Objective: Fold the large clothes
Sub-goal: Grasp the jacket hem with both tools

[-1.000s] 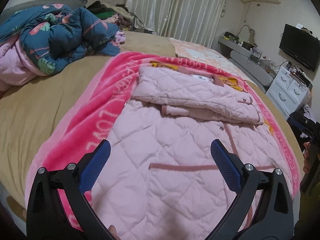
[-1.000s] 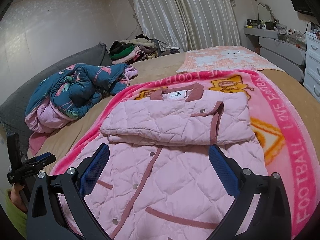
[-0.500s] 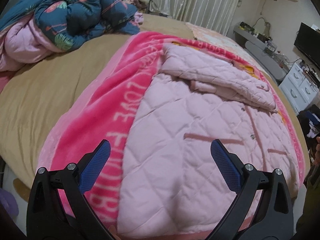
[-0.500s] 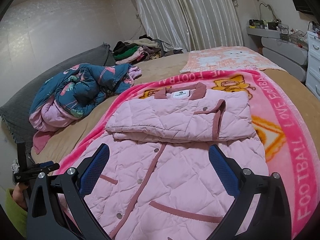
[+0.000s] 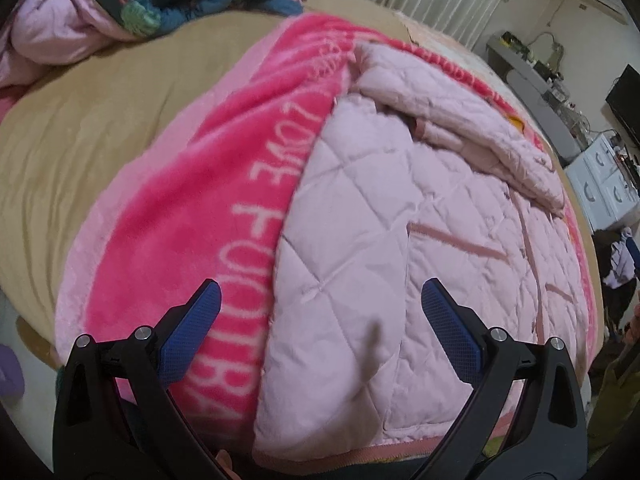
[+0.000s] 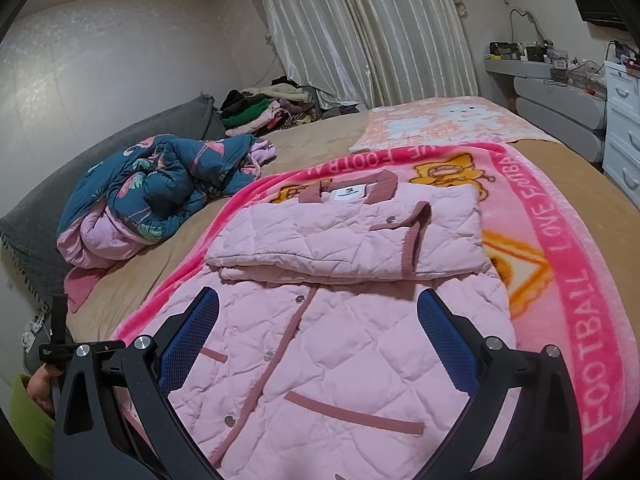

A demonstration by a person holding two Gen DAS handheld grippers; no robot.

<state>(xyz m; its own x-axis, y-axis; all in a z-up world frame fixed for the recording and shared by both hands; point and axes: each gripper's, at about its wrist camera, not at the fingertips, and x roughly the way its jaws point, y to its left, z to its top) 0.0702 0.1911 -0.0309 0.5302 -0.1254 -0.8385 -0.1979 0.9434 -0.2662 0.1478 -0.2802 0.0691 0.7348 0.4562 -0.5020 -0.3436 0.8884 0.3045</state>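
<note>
One pink quilted coat (image 6: pixel 340 340) lies on the pink blanket (image 6: pixel 560 240), long axis running away from you, sleeves folded across the chest. Both grippers, left (image 5: pixel 320 328) and right (image 6: pixel 318 332), are released and empty above the near hem; the left sits over its left edge.

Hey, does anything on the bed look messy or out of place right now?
Only the blue floral quilt, crumpled in a heap beside the pink blanket. The pink jacket lies neatly, sleeves folded across its chest.
</note>
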